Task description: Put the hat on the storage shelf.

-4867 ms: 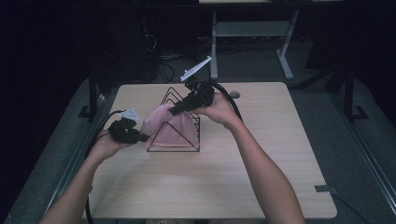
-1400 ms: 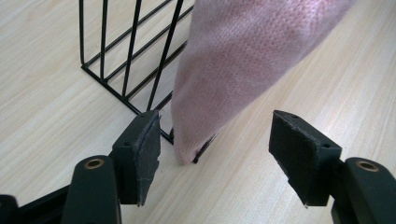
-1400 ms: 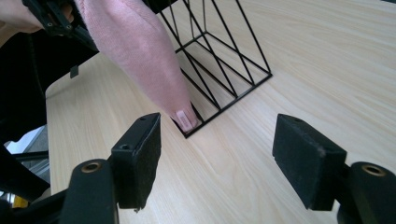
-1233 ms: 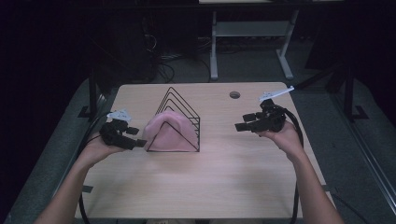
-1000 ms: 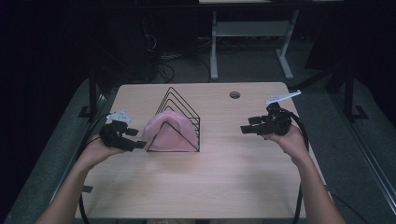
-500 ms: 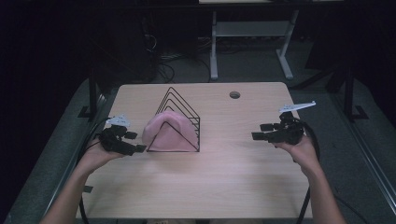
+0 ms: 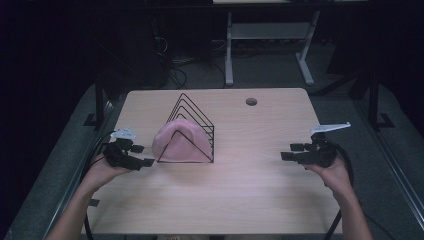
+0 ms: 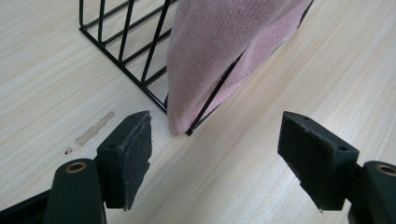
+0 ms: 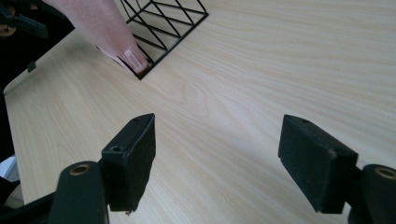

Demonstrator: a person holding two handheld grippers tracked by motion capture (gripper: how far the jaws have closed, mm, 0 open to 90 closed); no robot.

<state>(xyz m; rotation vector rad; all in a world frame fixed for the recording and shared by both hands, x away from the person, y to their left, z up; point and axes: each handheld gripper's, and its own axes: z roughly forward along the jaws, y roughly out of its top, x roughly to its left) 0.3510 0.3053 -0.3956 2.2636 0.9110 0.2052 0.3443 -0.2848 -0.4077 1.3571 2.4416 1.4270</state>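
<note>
Pink knitted hat [image 7: 179,142] draped over the black wire rack [image 7: 196,116] at the table [image 7: 240,200] centre; left gripper [image 7: 141,156] just beside it, jaws wide, having just opened, nothing between them; right gripper [image 7: 291,151] well apart, jaws wide and empty

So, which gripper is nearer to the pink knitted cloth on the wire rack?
Left. The left gripper sits just beside the pink cloth; the right gripper is far across the table.

The right gripper [image 7: 291,151] has left the pink cloth [image 7: 181,143] on the wire rack [image 7: 200,125] — now near the table's [image 7: 240,200] right edge, jaws just opened wider, empty.
</note>
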